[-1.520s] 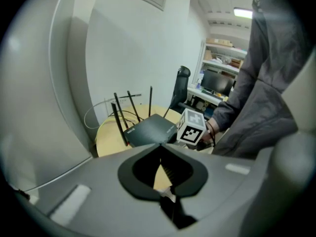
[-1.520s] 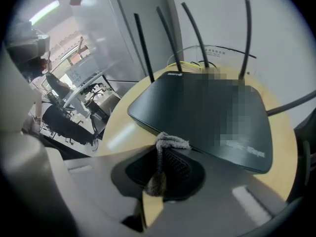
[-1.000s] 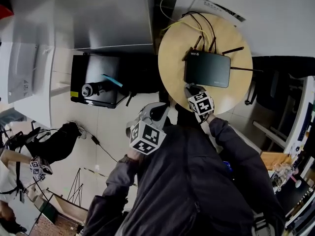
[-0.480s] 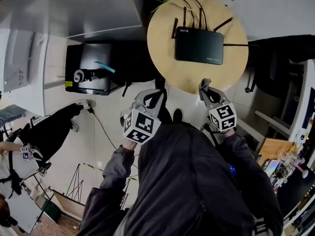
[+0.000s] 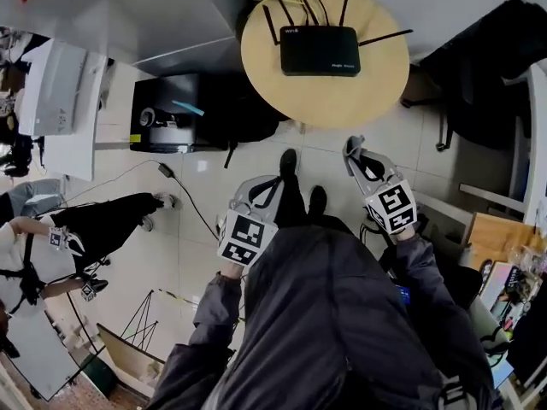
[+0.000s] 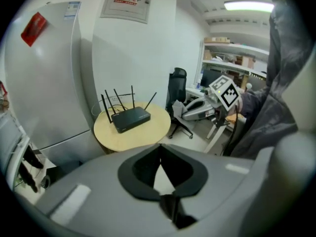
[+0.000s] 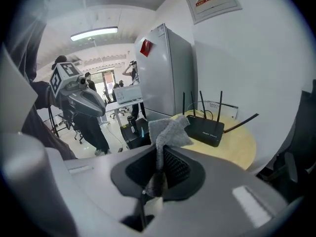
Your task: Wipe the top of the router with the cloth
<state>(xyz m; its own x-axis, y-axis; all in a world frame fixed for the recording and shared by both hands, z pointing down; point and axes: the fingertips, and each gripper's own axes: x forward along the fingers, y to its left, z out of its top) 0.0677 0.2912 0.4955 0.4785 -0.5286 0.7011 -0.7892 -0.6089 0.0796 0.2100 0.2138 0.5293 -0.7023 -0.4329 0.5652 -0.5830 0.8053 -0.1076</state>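
The black router [image 5: 320, 49] with its antennas lies on the round wooden table [image 5: 342, 101] at the top of the head view. Both grippers hang over the floor, short of the table. My right gripper [image 5: 355, 150] is shut on a grey cloth [image 7: 168, 129], which sticks up from between its jaws. In the right gripper view the router [image 7: 205, 127] is beyond the cloth, apart from it. My left gripper [image 5: 261, 190] is shut with nothing in it. From the left gripper view [image 6: 159, 164] I see the router [image 6: 131, 118] and table [image 6: 148, 135] well ahead.
A grey fridge [image 7: 165, 70] stands left of the table. A black box [image 5: 171, 114] sits on the floor beside it. A black office chair [image 6: 177, 85] stands right of the table. Cables run behind the router. People stand farther off [image 7: 61, 65].
My right gripper with the cloth has pulled back from beside the router to over the floor. The table and router have drawn farther away from both grippers.
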